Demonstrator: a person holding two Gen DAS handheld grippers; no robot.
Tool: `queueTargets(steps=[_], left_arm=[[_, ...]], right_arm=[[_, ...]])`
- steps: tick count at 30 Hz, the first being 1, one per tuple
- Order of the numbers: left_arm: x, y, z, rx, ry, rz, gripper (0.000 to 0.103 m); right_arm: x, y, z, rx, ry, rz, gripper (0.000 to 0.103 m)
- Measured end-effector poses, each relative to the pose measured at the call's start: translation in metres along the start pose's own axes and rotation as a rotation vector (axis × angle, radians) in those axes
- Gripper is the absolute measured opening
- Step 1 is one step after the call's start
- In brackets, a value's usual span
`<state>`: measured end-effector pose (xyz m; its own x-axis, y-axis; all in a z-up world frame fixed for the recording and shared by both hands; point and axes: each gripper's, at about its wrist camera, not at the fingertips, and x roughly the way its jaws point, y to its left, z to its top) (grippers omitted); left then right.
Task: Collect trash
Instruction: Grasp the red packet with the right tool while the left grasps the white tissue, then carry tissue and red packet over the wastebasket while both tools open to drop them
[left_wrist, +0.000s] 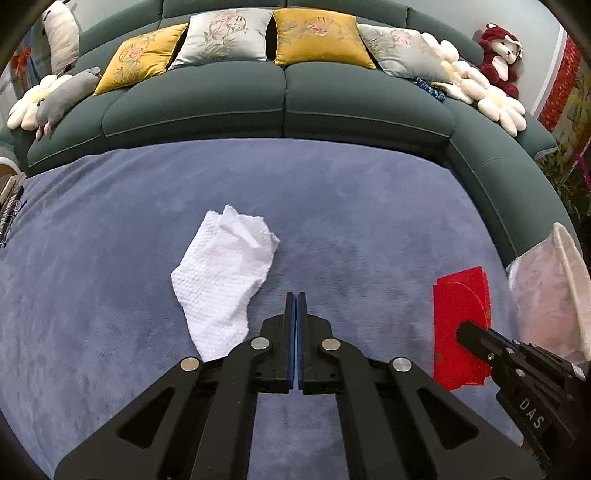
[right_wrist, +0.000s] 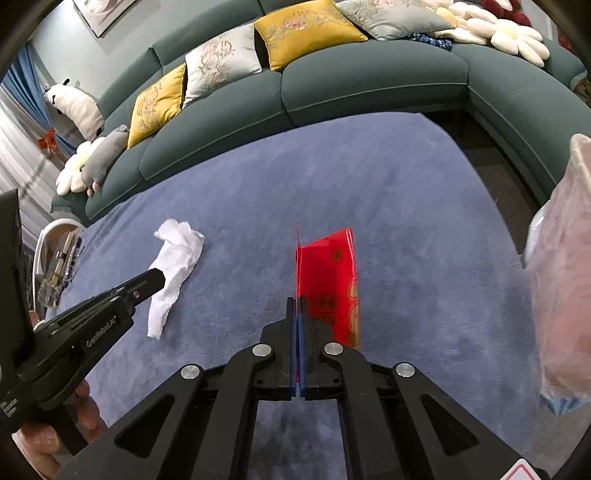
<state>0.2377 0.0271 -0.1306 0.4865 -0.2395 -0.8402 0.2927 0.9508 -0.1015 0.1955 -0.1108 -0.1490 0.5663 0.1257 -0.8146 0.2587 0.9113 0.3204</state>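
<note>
Left gripper (left_wrist: 296, 295): jaws pressed together, blue pads meeting, nothing between them; pitched steeply downward. Seen from right wrist view as black body entering from left, tip closed, bare hand (right_wrist: 55, 424) wrapped round its handle at lower left.

Right gripper (right_wrist: 297, 299): jaws clamped flat on thin edge of red envelope (right_wrist: 328, 269), which stands up past fingertips. Also pitched steeply down. From left wrist view it enters from lower right, tip laid against envelope.

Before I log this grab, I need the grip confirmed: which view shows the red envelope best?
The right wrist view: the red envelope stands edge-on, pinched in the shut right tongs. The left wrist view shows its flat red face, but the tongs cover the pinch.
</note>
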Motion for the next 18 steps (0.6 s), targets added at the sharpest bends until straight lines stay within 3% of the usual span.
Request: queueTargets(steps=[3,5,6,8,10,13,18], left_arm=[[-0.001,0.008,0.003,-0.045,0.014,0.006,0.007],[-0.001,0.018,0.005,-0.065,0.003,0.038,0.031],[-0.001,0.023,0.007,-0.078,-0.007,0.065,0.048],[0.002,0.032,0.011,-0.090,-0.024,0.090,0.055],[0.011,0.039,0.015,-0.078,-0.005,0.124,0.075],[0.026,0.049,0.019,-0.067,-0.002,0.175,0.080],[0.061,0.063,0.020,-0.094,0.083,0.153,0.078]], right_arm=[[-0.007,-0.007,0.002,0.000,-0.006,0.004,0.001],[-0.008,-0.008,0.002,-0.002,-0.009,0.005,0.001],[-0.009,-0.010,0.003,-0.001,-0.009,0.007,0.001],[-0.008,-0.011,0.004,0.004,-0.010,0.014,0.001],[-0.007,-0.011,0.005,0.007,-0.009,0.023,0.001],[-0.002,-0.007,0.009,0.010,-0.005,0.041,0.001],[0.012,0.002,0.014,0.001,0.009,0.059,0.001]])
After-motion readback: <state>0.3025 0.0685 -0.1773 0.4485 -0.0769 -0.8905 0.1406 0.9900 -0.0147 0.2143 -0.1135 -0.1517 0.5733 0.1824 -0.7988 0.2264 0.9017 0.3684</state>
